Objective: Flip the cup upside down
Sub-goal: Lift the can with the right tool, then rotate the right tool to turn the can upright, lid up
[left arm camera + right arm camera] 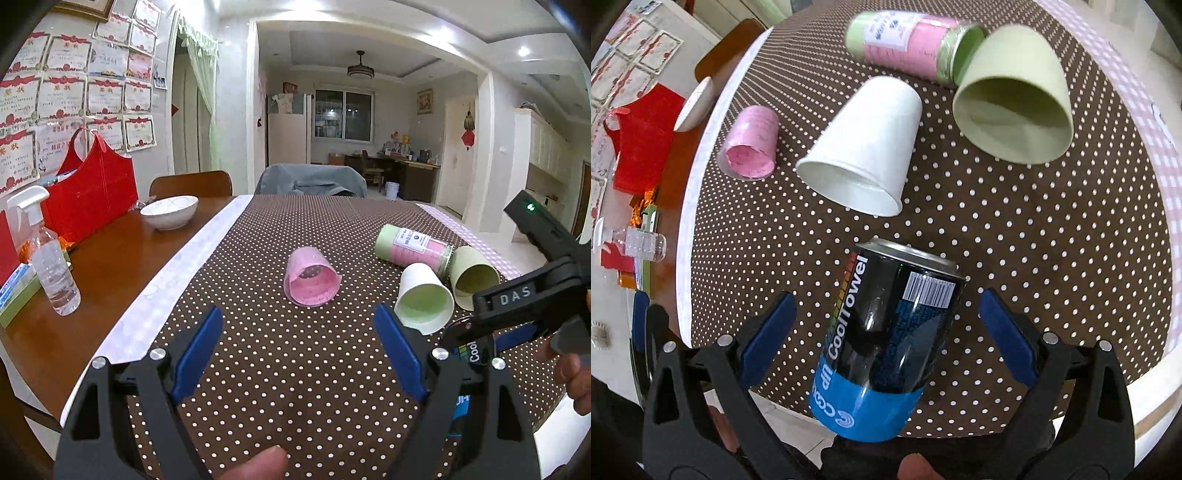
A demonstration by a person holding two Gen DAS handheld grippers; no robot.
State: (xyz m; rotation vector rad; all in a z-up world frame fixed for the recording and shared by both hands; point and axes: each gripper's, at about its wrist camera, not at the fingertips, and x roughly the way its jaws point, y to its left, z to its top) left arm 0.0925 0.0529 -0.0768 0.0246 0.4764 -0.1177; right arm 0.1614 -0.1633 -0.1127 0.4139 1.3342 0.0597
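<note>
A pink cup [311,277] lies on its side on the dotted tablecloth, mouth toward me; it also shows in the right wrist view [750,144]. A white cup [424,298] [863,147] and a pale green cup [472,277] [1015,99] also lie on their sides. My left gripper [297,345] is open and empty, a short way in front of the pink cup. My right gripper [884,328] is open above a black and blue "CoolTowel" can [882,339], which sits between the fingers; the pads stand apart from it.
A green and pink canister [412,245] [908,40] lies behind the cups. A white bowl [169,211], a red bag [90,192] and a spray bottle [51,266] stand on the bare wood at left. The table edge [1152,417] is near on the right.
</note>
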